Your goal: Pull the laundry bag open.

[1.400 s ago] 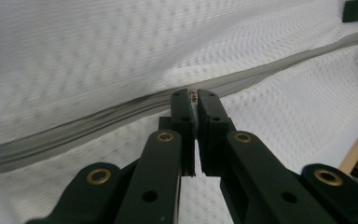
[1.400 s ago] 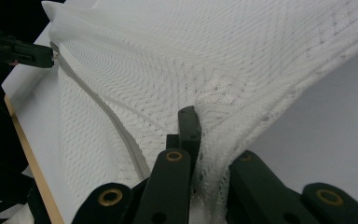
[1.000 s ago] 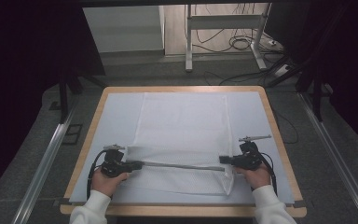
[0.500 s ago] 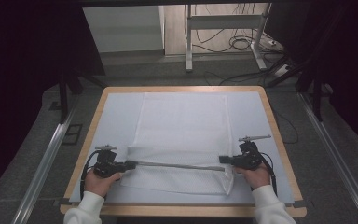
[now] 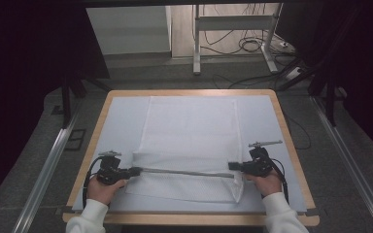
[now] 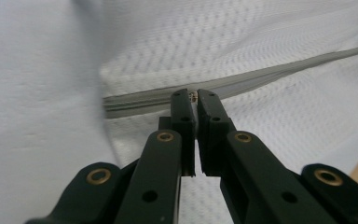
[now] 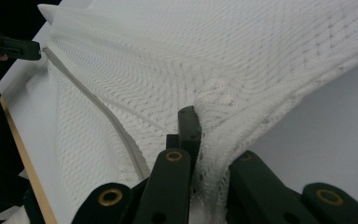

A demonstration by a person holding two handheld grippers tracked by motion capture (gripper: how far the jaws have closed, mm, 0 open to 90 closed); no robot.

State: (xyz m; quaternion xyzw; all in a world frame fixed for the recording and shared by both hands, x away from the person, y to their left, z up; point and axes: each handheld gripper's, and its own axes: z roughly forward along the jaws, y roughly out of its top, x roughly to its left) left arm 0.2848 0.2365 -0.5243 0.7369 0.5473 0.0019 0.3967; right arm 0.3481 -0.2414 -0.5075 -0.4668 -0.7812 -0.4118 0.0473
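Left hand-held gripper [image 5: 135,171] has its jaws pinched together on the near-left end of the grey zipper [image 5: 184,172] of a white mesh bag [image 5: 189,131]; in the left gripper view [image 6: 196,95] a small metal piece, likely the zipper pull, sits between the fingertips. On the other side, the right hand-held gripper [image 5: 233,166] is clamped narrow on the bag's mesh at the zipper's right end, and in the right gripper view [image 7: 200,116] the fabric bunches up between the two black jaws. The zipper runs as a taut, nearly straight line between the two grippers, across the near part of the bag. The bag lies flat on the pale blue mat [image 5: 121,121] covering the wood-edged bench [image 5: 97,126], its far edge reaching toward the back of the mat. Both hands in white sleeves rest near the bench's front edge, the left hand [image 5: 102,187] and the right hand [image 5: 267,182] well apart.
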